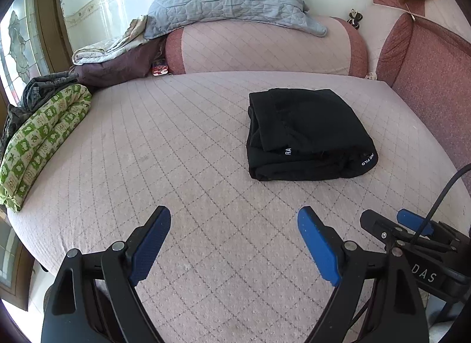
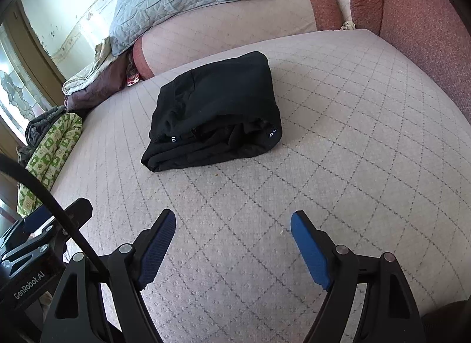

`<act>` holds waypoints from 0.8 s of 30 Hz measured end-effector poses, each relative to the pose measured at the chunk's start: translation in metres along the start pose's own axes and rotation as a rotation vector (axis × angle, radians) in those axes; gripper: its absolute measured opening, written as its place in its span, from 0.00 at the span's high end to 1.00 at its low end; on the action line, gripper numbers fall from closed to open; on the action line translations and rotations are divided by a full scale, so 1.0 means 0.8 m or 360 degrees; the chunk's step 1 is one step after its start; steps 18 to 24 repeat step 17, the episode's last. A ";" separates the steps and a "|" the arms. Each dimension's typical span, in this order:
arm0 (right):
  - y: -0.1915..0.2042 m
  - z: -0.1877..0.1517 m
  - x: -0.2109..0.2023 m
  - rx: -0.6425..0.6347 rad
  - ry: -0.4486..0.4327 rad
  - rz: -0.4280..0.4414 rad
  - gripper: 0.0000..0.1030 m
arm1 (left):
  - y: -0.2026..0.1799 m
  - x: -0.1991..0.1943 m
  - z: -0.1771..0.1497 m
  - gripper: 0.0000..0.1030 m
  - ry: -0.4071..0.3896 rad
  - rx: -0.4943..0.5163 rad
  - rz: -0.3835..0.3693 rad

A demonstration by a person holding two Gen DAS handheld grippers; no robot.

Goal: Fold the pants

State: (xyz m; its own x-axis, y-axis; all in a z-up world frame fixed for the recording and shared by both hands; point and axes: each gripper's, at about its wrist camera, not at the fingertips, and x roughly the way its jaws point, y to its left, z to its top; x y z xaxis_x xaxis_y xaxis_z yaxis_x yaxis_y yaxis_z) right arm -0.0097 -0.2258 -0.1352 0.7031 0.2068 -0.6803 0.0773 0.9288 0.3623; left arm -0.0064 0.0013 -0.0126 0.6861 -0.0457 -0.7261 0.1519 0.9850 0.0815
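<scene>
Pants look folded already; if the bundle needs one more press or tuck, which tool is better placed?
Right, slightly. The black pants lie nearly straight ahead of the open right tool, while from the open left tool they sit off to the right. Neither touches them.

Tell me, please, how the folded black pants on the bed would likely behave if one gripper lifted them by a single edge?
The black pants are soft layered cloth, so they would probably droop and unfold rather than lift as one bundle. Their loose layered edges face the hand-held grippers, so a single pinch might catch only the top layer. Pushed, they would likely bunch on the quilted bed cover rather than slide.
</scene>
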 end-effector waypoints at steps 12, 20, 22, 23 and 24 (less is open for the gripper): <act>0.021 -0.002 -0.009 -0.0150 -0.0086 -0.0046 0.16 | 0.026 -0.042 0.007 0.00 -0.0280 -0.0185 0.0037; 0.024 -0.006 -0.003 -0.0170 -0.0063 -0.0067 0.16 | 0.022 -0.012 -0.002 0.00 -0.0107 -0.0127 0.0030; 0.024 -0.006 -0.003 -0.0170 -0.0063 -0.0067 0.16 | 0.022 -0.012 -0.002 0.00 -0.0107 -0.0127 0.0030; 0.024 -0.006 -0.003 -0.0170 -0.0063 -0.0067 0.16 | 0.022 -0.012 -0.002 0.00 -0.0107 -0.0127 0.0030; 0.024 -0.006 -0.003 -0.0170 -0.0063 -0.0067 0.16 | 0.022 -0.012 -0.002 0.00 -0.0107 -0.0127 0.0030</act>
